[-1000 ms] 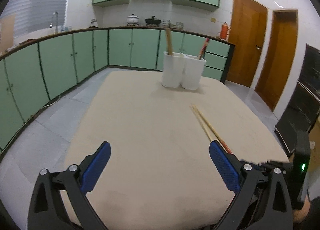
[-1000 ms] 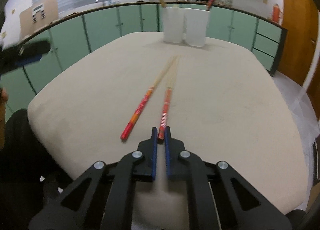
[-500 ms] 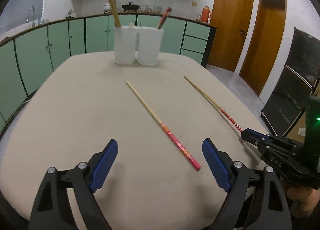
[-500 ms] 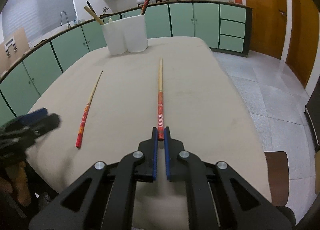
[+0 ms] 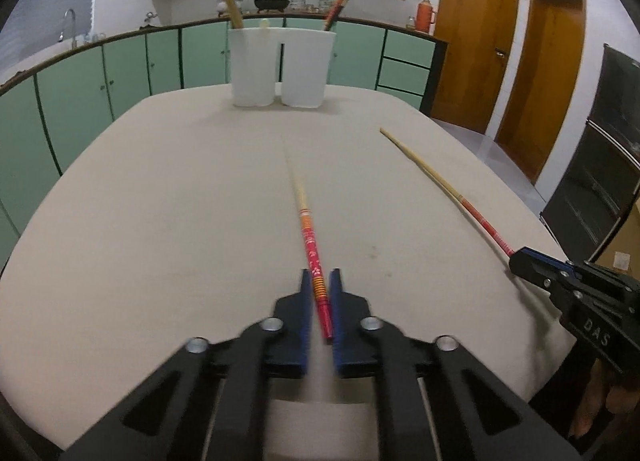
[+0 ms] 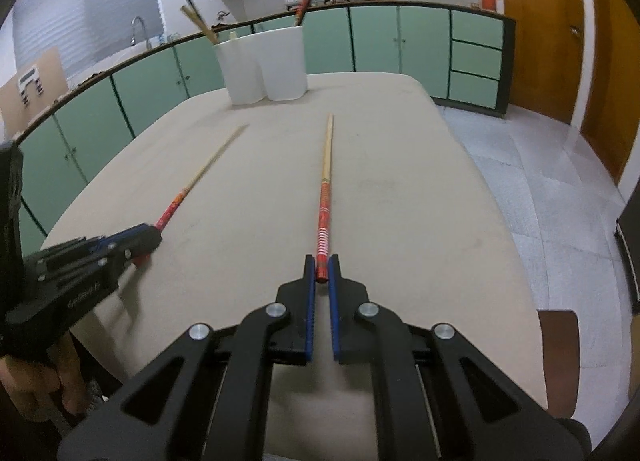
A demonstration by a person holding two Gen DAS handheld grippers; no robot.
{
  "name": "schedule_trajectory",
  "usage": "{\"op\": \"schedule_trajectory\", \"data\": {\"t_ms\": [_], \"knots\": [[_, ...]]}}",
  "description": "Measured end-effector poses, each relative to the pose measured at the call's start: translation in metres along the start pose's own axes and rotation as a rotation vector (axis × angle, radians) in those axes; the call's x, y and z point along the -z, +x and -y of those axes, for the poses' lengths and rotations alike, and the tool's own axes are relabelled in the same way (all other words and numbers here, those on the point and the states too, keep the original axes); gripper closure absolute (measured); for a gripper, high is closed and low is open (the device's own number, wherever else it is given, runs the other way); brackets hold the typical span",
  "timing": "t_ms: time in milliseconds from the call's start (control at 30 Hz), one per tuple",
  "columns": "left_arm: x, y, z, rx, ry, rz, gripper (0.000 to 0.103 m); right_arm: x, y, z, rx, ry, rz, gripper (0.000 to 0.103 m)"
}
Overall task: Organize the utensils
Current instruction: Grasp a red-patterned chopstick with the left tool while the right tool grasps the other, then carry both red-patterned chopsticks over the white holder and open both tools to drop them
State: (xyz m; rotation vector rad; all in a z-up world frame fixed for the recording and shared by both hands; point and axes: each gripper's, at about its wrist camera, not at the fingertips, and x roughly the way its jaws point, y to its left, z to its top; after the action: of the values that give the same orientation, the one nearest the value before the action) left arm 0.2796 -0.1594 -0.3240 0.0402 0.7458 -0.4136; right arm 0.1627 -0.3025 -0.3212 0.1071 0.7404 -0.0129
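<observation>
While two white holders (image 5: pixel 280 65) at the far end of the table (image 5: pixel 160 221) already carry some chopsticks, two more remain at its near end. The left tool (image 5: pixel 320 287) has just been closing and now pinches one chopstick (image 5: pixel 310 237) by its red end; the right tool (image 6: pixel 321 271) is clamped on the other chopstick (image 6: pixel 325 197), both sticks pointing toward the holders.

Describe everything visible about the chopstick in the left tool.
The chopstick is long, thin and looks wooden: a pale bare tapered half pointing toward the white holder, then an orange band and a red patterned handle with orange stripes near its butt. It lies along the beige table, apparently resting on it. The left tool has just closed on the striped handle end, its blue pads either side, with the butt reaching back between the fingers. Nothing else touches it; the other chopstick lies apart.
</observation>
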Motion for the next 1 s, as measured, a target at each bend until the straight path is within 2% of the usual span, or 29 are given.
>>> {"op": "schedule_trajectory", "data": {"t_ms": [267, 367, 567, 633, 667, 733, 800, 867, 1000], "knots": [[0.006, -0.015, -0.019, -0.063, -0.064, 0.047, 0.098, -0.004, 0.003, -0.022, -0.039, -0.033, -0.001, 0.098], [0.012, -0.024, -0.031, -0.093, -0.087, 0.029, 0.098, 0.0, 0.005, -0.041, -0.065, -0.053, -0.008, 0.098], [0.02, -0.031, -0.034, -0.109, -0.053, 0.006, 0.096, 0.005, 0.011, -0.064, -0.077, -0.111, -0.016, 0.096], [0.022, -0.033, -0.035, -0.098, -0.047, -0.003, 0.089, 0.005, 0.009, -0.064, -0.076, -0.102, -0.015, 0.095], [0.023, -0.034, -0.035, -0.093, -0.045, -0.002, 0.082, 0.006, 0.009, -0.063, -0.076, -0.098, -0.014, 0.095], [0.024, -0.034, -0.033, -0.085, -0.024, -0.001, 0.079, 0.007, 0.008, -0.062, -0.075, -0.094, -0.013, 0.095], [0.023, -0.032, -0.032, -0.08, -0.005, 0.004, 0.082, 0.007, 0.01, -0.062, -0.076, -0.094, -0.014, 0.095], [0.022, -0.03, -0.032, -0.072, 0.003, 0.003, 0.096, 0.005, 0.012, -0.061, -0.084, -0.087, -0.02, 0.096], [0.016, -0.035, -0.03, -0.066, -0.003, -0.01, 0.098, 0.0, 0.008, -0.06, -0.089, -0.069, -0.03, 0.098]]}}
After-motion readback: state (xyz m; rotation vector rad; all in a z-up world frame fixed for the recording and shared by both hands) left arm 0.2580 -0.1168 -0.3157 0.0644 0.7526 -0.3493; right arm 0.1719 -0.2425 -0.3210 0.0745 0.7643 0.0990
